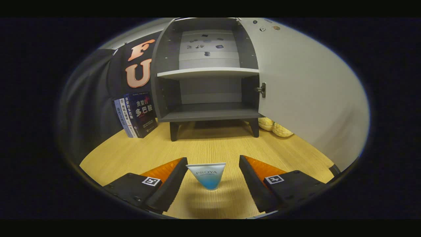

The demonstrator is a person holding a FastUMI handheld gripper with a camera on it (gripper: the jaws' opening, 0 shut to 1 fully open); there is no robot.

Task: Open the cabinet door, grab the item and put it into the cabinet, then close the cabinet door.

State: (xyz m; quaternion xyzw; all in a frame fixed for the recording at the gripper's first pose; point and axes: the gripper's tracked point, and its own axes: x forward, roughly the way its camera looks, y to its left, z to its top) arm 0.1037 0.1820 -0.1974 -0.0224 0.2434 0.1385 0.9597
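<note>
A small grey cabinet (pixel 210 113) stands on the wooden table (pixel 210 146) beyond my fingers, its white door (pixel 306 95) swung wide to the right. Its two shelves hold nothing; small stickers dot the back panel. A white-and-blue tube (pixel 207 176) stands on the table between my fingers, wide end up. My gripper (pixel 210 179) is open, one finger on each side of the tube with a gap on both sides, neither touching it.
A few books (pixel 136 115) lean upright against the cabinet's left side. A yellow lumpy object (pixel 276 127) lies on the table behind the open door, by the cabinet's right leg. Bare tabletop runs between the tube and the cabinet.
</note>
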